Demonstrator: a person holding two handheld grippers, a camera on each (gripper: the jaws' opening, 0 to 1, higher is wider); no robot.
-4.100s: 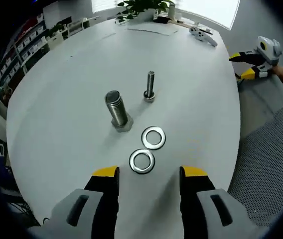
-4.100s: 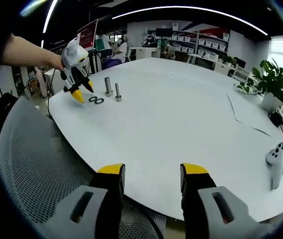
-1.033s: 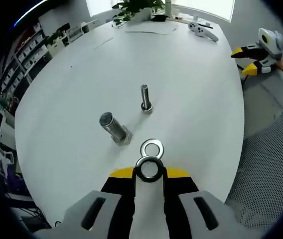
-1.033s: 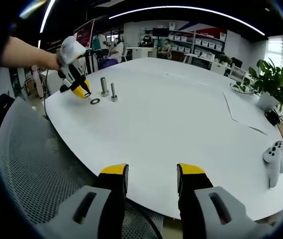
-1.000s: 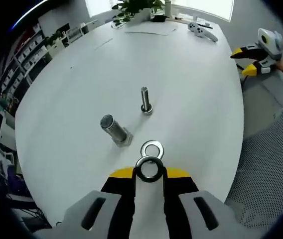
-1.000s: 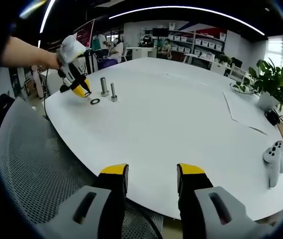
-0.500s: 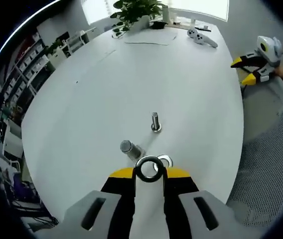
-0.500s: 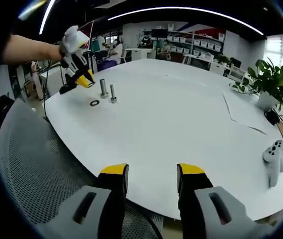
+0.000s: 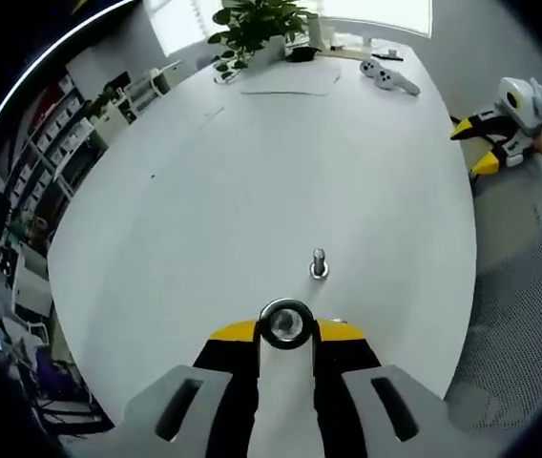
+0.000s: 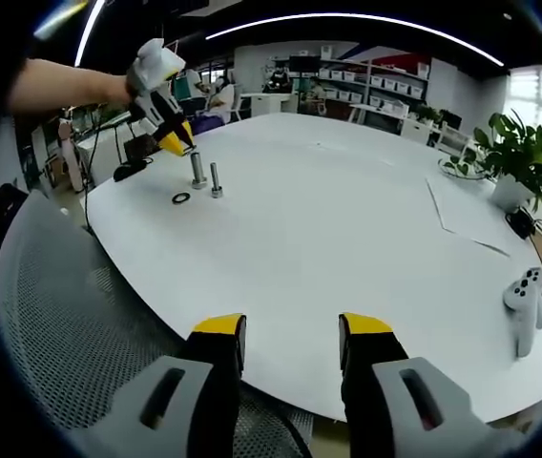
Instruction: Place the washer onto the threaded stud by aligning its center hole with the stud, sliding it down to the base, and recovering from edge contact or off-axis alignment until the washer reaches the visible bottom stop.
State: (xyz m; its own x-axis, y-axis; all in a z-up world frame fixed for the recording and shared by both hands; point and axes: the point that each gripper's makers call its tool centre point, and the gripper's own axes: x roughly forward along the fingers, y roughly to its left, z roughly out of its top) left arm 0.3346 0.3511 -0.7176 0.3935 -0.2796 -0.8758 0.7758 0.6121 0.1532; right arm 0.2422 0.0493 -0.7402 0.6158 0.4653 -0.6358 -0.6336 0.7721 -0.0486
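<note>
At six o'clock in the left gripper view, the left gripper (image 9: 285,331) has its jaws clenched on the washer (image 9: 285,322), held by its rim so the centre hole faces the camera. Something grey shows through that hole; I judge it the top of the large stud, but cannot tell for sure. Just past the washer, toward twelve o'clock, a thin bolt (image 9: 319,266) stands upright on the white tabletop (image 9: 252,172). At two o'clock the right gripper (image 9: 490,143) hangs at the tabletop's edge. A plant (image 9: 252,24) and a game controller (image 9: 390,74) lie far off near twelve and one o'clock.

From the right gripper view, the right gripper (image 10: 290,334) sits at six o'clock with jaws released and nothing between them. At ten o'clock the left gripper (image 10: 177,138) hovers just above the stud (image 10: 198,169), whose neighbour, the bolt (image 10: 216,180), stands just beside it. A second washer (image 10: 181,197) lies flat on the tabletop (image 10: 347,229) near them.

The washer looks like a stiff, smooth steel ring, light but slippery, so a rim grip at opposite edges seems right. Any tilt would likely catch its edge on the threads, so I would level it before lowering.
</note>
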